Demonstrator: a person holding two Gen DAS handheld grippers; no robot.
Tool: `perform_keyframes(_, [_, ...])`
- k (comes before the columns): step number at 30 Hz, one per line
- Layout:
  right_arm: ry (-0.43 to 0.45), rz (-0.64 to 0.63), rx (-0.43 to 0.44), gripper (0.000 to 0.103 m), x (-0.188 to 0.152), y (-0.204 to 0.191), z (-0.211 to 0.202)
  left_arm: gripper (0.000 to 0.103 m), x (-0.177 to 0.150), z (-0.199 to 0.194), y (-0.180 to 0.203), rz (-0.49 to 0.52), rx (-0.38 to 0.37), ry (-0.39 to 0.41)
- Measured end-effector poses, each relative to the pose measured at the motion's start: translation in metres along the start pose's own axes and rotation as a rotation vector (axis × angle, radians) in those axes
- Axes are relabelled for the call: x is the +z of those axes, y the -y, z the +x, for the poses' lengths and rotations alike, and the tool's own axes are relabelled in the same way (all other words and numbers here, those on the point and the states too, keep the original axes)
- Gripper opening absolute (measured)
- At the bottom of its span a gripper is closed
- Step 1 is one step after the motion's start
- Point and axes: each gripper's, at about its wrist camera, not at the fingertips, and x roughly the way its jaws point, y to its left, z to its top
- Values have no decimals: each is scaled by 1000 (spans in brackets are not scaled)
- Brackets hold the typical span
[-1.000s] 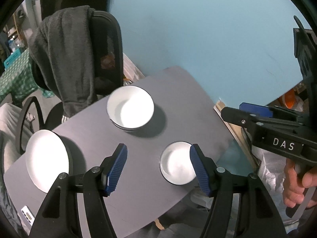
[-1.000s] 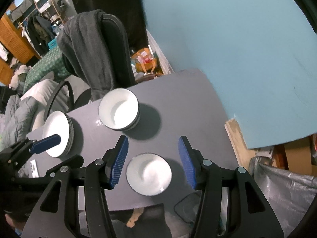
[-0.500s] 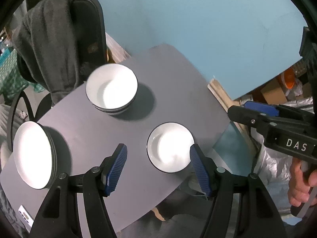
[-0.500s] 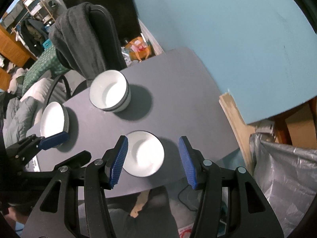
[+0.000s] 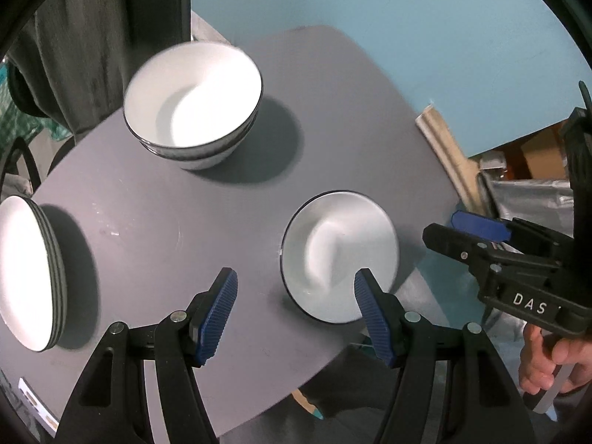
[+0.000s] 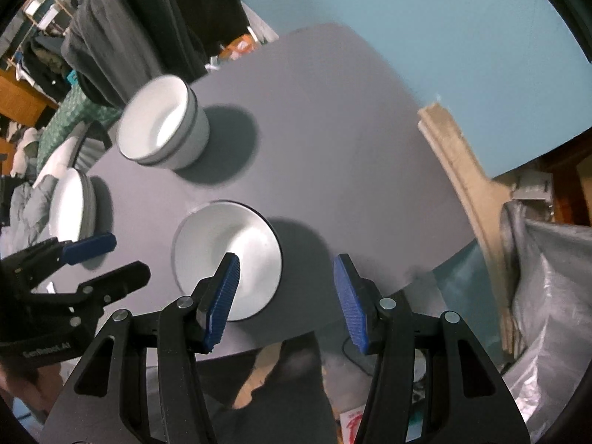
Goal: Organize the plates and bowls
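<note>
Single small white bowl [image 5: 338, 255] with dark rim, upright near the front table edge. Stack of deeper white bowls [image 5: 192, 101] farther back. Pile of white plates [image 5: 26, 275] at left, well apart.

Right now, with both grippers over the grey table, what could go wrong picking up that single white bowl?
The single white black-rimmed bowl sits near the grey table's edge, so a nudge could push it off. The open left gripper and open right gripper crowd that bowl and might collide.
</note>
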Motion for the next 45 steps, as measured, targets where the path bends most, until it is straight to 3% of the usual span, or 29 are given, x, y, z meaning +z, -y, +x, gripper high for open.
perform_keyframes(12, [-66,-1,29,52,-2,5,59,67,-4,48,-9,-8,21,-53])
perform_keyframes(27, [-84,-15,23,51,-1,7,77,67,6,76,-14,-34,4,-73])
perform_keyframes(34, [-101,-11,29,32,1,0,82,50,10,79,-20,-36,-3,-96])
perform_keyframes(40, [-110,-11,36,22,-1,1,78,26,16,88,-20,-27,-2,-137])
perform_keyframes(45, [-117,-6,19,16,-3,-1,77,20,19,96,-13,-41,2,-158])
